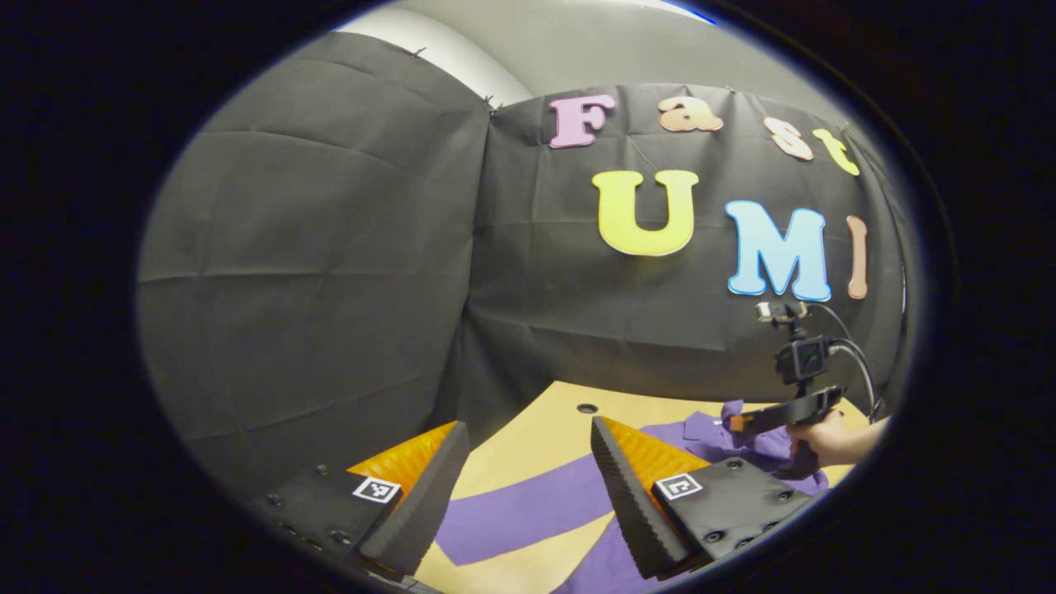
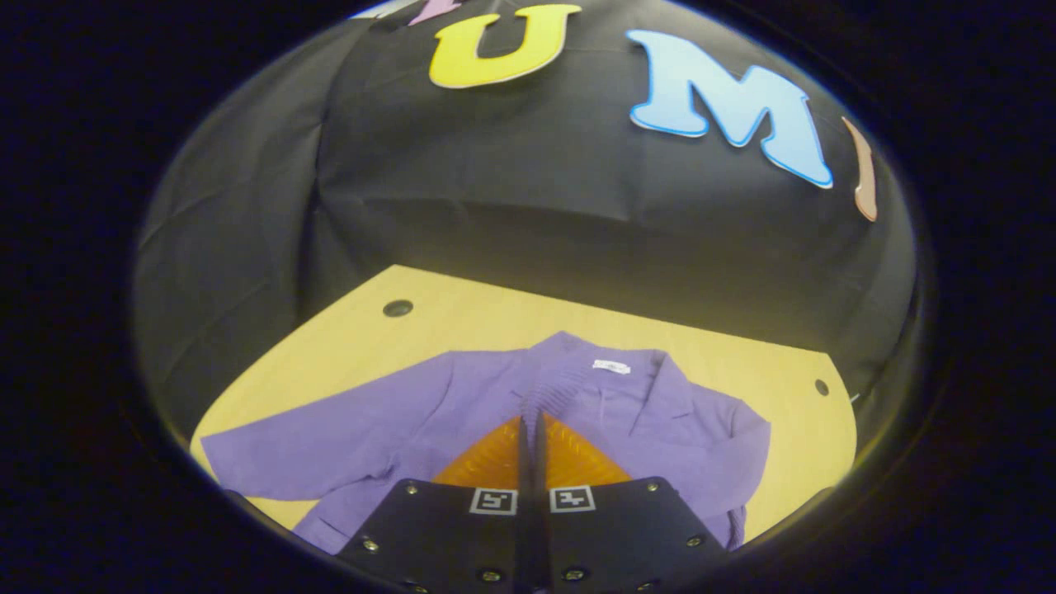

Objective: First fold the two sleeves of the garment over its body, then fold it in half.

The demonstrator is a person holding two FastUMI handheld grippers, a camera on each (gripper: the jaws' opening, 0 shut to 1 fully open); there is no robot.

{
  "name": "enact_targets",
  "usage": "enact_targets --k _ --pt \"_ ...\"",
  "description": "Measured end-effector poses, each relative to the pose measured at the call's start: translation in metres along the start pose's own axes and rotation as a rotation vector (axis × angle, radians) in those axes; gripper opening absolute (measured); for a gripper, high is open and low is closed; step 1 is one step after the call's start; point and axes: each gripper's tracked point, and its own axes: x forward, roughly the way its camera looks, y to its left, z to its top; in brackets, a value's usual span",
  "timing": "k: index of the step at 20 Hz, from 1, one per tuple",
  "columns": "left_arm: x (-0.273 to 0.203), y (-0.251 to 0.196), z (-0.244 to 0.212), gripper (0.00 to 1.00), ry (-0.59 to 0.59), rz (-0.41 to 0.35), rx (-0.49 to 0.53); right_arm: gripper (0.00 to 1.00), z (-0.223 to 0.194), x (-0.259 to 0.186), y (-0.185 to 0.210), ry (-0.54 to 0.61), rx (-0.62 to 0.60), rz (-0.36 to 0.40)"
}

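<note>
A purple garment (image 2: 660, 412) lies face up on the tan table (image 2: 495, 322), collar toward the wall. Its one long sleeve (image 2: 346, 437) stretches out flat to the left. The other sleeve is drawn over the body, and its ribbed cuff (image 2: 551, 381) is pinched at the tips of my right gripper (image 2: 532, 417), which is shut on it. In the left gripper view my left gripper (image 1: 528, 429) hovers open above the outstretched sleeve (image 1: 528, 503), nothing between its fingers. Farther right there, a hand holds the right gripper (image 1: 734, 422) over bunched purple cloth (image 1: 767, 441).
The table has small round holes (image 2: 398, 308) near its far corners (image 2: 821, 386). The black cloth wall (image 2: 577, 190) rises right behind the table's far edge. Bare tabletop lies between the collar and the wall.
</note>
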Motion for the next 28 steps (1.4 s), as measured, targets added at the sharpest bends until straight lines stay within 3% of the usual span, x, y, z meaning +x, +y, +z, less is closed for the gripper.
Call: enact_targets --k 6,12,14,16,17,18,19,20,21,28 --pt "-0.005 0.008 -0.007 0.96 0.014 0.021 -0.012 0.04 -0.027 -0.002 0.002 0.121 -0.084 0.037" --pt "-0.005 0.009 -0.01 0.96 0.024 0.024 -0.021 0.07 -0.026 0.0 0.015 0.105 -0.061 0.083" --pt "-0.006 0.009 -0.011 0.96 0.026 0.021 -0.018 0.16 -0.024 -0.001 0.019 0.095 -0.056 0.098" --pt "-0.005 0.008 -0.012 0.96 0.027 0.018 -0.013 0.34 -0.02 -0.004 0.023 0.08 -0.05 0.114" --pt "-0.004 0.007 -0.012 0.96 0.028 0.018 -0.011 0.56 -0.018 -0.007 0.026 0.072 -0.044 0.122" --pt "-0.004 0.008 -0.014 0.96 0.03 0.02 -0.011 0.65 -0.016 -0.01 0.026 0.062 -0.035 0.127" --pt "-0.003 0.008 -0.016 0.96 0.035 0.021 -0.014 0.84 -0.012 -0.015 0.025 0.049 -0.028 0.124" --pt "-0.001 0.007 -0.02 0.96 0.041 0.024 -0.018 0.92 -0.009 -0.021 0.023 0.036 -0.022 0.122" --pt "0.001 0.007 -0.023 0.96 0.047 0.027 -0.026 0.97 -0.004 -0.027 0.02 0.022 -0.014 0.119" --pt "0.02 0.038 -0.083 0.96 0.164 0.156 -0.097 0.96 0.045 -0.094 0.004 -0.145 0.043 0.107"
